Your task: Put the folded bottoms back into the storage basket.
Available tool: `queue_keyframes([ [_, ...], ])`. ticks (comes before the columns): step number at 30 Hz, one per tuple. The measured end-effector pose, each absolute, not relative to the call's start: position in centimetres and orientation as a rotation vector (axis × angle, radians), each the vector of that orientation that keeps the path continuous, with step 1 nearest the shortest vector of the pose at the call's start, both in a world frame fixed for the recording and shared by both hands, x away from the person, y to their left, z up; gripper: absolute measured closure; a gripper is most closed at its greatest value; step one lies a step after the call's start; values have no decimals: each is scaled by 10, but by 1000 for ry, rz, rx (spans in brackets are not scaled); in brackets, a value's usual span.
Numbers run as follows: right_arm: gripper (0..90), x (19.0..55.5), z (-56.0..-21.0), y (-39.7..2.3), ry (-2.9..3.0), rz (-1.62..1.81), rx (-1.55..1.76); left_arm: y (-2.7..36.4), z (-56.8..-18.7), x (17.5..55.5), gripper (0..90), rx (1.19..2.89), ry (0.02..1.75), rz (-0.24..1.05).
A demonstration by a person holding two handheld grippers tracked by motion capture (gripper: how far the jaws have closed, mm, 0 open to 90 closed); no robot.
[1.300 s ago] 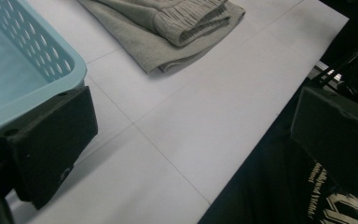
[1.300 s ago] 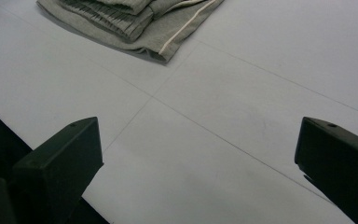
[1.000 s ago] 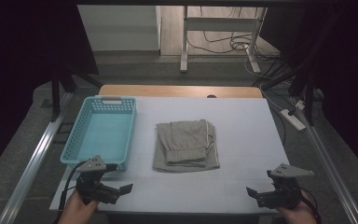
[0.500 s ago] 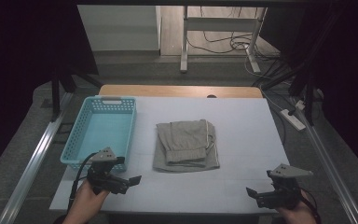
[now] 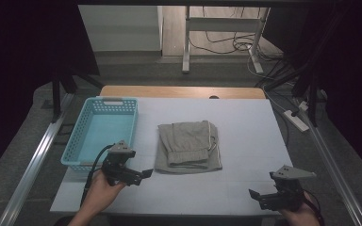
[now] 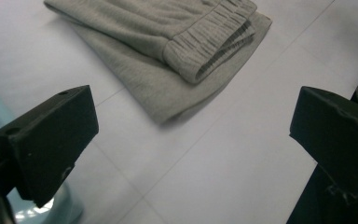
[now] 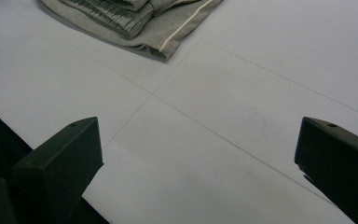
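Folded grey sweatpants (image 5: 188,147) lie mid-tabletop (image 5: 254,127), just right of the turquoise basket (image 5: 102,129) and not touching it. Left claw (image 5: 143,173) hovers released, jaws spread wide, near the garment's near-left corner; right claw (image 5: 254,195) sits released at the near-right edge, well apart from the cloth. Judgement: soft, light, limp knit; layers will slide and unfold if lifted by one ply. Best hold is probably the stacked near edge by the ribbed cuffs (image 6: 214,51), pinching all layers, second claw at the piped corner (image 7: 168,46).
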State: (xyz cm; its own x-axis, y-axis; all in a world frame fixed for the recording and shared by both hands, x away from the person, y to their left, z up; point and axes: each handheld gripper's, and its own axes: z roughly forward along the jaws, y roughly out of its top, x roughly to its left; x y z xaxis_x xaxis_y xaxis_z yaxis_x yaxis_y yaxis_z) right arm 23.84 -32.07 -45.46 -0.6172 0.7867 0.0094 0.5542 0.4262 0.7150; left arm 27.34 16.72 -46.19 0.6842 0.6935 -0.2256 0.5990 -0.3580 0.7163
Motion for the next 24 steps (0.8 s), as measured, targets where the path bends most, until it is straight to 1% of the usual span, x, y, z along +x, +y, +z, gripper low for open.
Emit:
queue_keyframes([
  [6, 12, 238, -455, -320, 2359, 1000, 1151, 158, -464, 285, 5, 2075, 988, 133],
  [10, 12, 238, -455, -320, 2360, 1001, 1149, 145, -466, 293, 3, 2137, 992, 189],
  [24, 12, 238, -455, -320, 2368, 997, 1144, 119, -477, 323, 2, 2163, 1007, 131],
])
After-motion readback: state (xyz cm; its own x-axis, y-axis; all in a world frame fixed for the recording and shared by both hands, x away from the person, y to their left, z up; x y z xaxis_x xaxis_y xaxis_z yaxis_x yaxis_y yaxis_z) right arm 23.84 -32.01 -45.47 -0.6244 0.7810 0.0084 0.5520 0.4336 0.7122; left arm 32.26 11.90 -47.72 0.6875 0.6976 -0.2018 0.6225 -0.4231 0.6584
